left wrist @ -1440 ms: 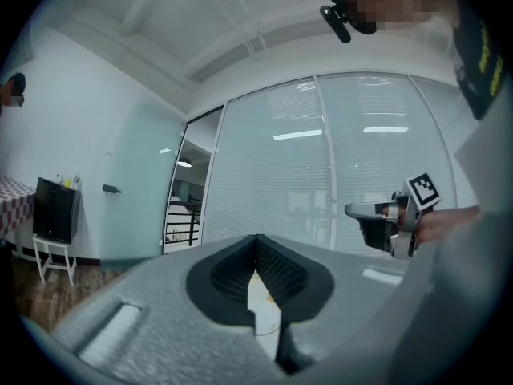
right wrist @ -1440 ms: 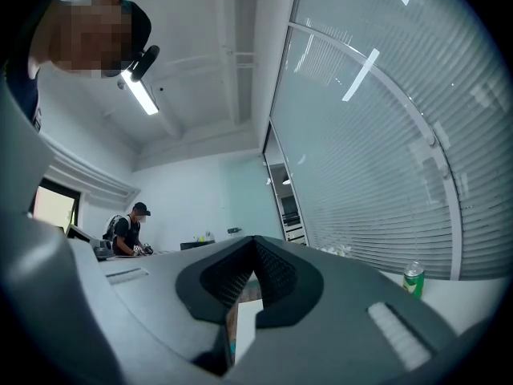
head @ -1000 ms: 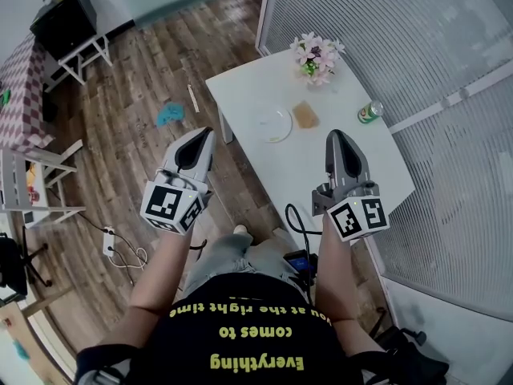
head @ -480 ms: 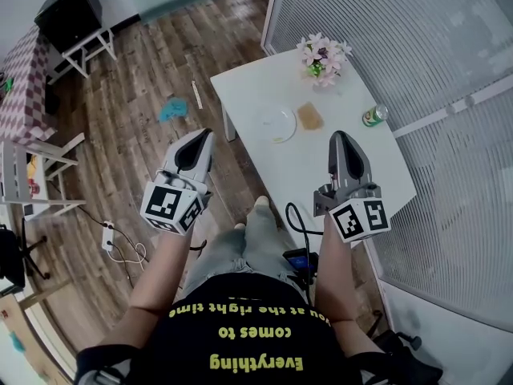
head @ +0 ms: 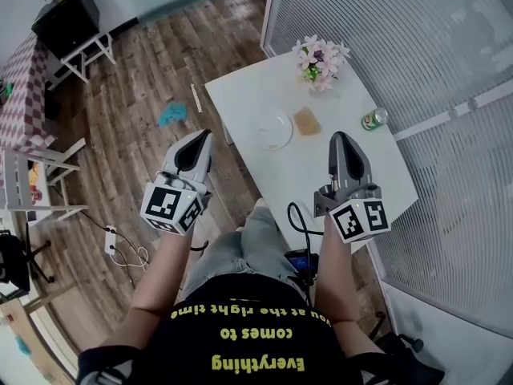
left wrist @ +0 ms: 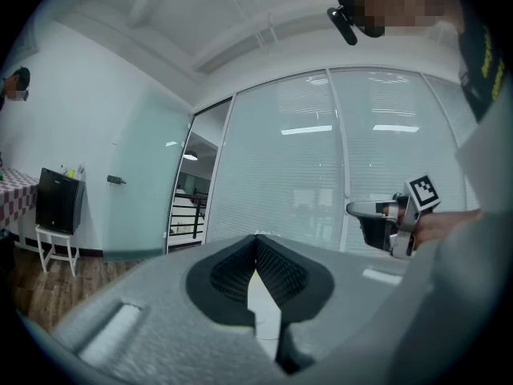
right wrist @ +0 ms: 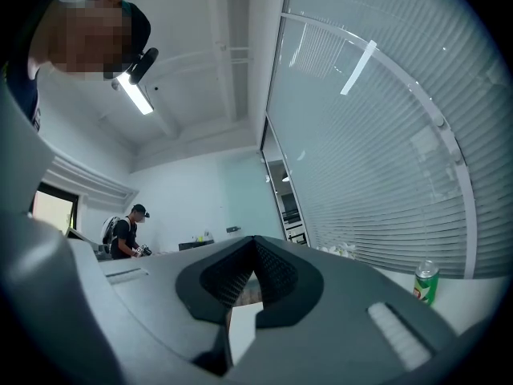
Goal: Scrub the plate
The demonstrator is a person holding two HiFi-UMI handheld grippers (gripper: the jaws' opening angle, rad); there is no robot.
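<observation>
A white plate point(head: 275, 129) lies on the white table point(head: 321, 175), with a tan sponge point(head: 306, 121) just right of it. My left gripper point(head: 205, 134) is held level over the wood floor, left of the table's near corner, jaws shut and empty. My right gripper point(head: 338, 138) hovers above the table's near part, short of the sponge, also shut with nothing between its jaws. In the left gripper view the closed jaws point(left wrist: 256, 247) point at a glass wall, and the right gripper point(left wrist: 377, 219) shows at the right. The right gripper view shows shut jaws point(right wrist: 255, 251).
A vase of pink flowers point(head: 319, 59) stands at the table's far edge, and a green can point(head: 373, 119) point(right wrist: 426, 283) at its right edge. Blinds and glass walls flank the table. A blue cloth point(head: 170, 115) and a stick lie on the floor. Another person point(right wrist: 124, 235) stands far off.
The table, plate and sponge have shifted slightly in the head view as the person steps toward them. Both grippers keep their pose, shut.
</observation>
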